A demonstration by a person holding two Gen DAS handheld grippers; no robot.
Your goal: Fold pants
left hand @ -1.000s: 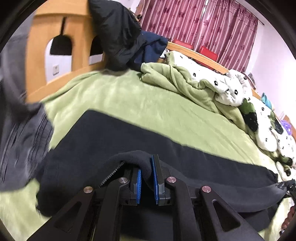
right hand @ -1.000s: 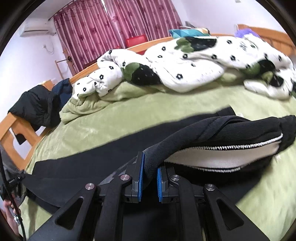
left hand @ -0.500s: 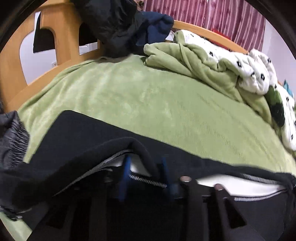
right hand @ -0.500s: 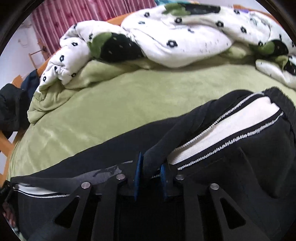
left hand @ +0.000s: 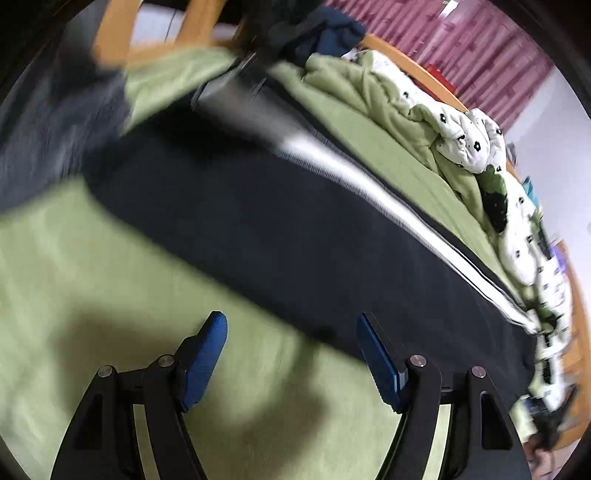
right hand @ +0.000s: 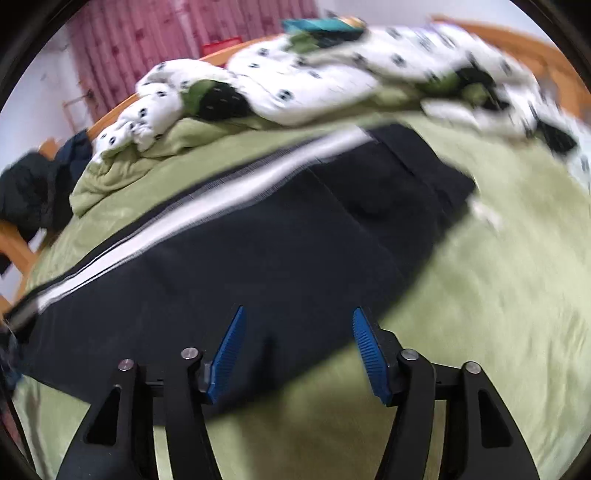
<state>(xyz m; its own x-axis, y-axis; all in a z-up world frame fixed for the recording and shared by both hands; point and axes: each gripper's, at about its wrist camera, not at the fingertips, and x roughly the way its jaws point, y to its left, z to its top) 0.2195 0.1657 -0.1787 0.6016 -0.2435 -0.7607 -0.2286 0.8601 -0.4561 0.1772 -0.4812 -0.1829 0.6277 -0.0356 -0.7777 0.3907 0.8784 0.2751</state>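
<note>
Black pants (left hand: pixel 295 229) with a white side stripe (left hand: pixel 388 192) lie flat, folded lengthwise, on the green bedsheet (left hand: pixel 110 288). They also show in the right wrist view (right hand: pixel 258 240), stripe (right hand: pixel 192 218) along the far edge. My left gripper (left hand: pixel 291 325) is open and empty, hovering just in front of the pants' near edge. My right gripper (right hand: pixel 297 321) is open and empty over the near edge of the pants. Both views are motion-blurred.
A white and green flowered duvet (right hand: pixel 314 74) is bunched along the far side of the bed. Dark clothes (left hand: pixel 306 29) hang on the wooden bed frame (left hand: pixel 114 33). A grey garment (left hand: pixel 48 122) lies at the left. Pink curtains (right hand: pixel 147 48) hang behind.
Both grippers let go of the pants' edge and opened, then pulled back. The lifted pant leg now lies folded flat over the other with the stripe showing.
</note>
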